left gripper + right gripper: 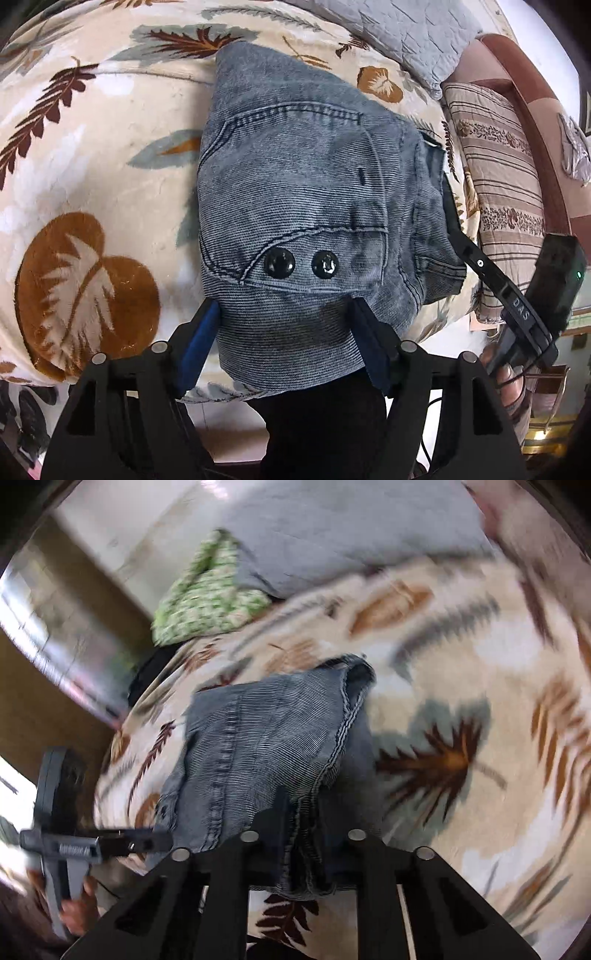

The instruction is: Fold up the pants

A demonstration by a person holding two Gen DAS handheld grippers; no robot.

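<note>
Folded blue denim pants (303, 177) lie on a cream blanket with a leaf pattern (92, 147); two black buttons (279, 263) face up near me. My left gripper (285, 328) stands open, its blue pads on either side of the near end of the pants without squeezing it. At the right edge of the fold, the right gripper (480, 266) reaches in. In the blurred right wrist view my right gripper (303, 819) is shut on a bunched edge of the pants (266, 746), and that cloth hides one finger. The left gripper (110, 843) is at the left, held by a hand (77, 915).
A grey pillow (406, 29) and a striped cushion (498, 177) lie at the bed's far right, by a brown headboard (528, 85). In the right wrist view a green patterned cloth (207, 594) lies beyond the pants. Something dark (321, 424) stands at the bed's near edge.
</note>
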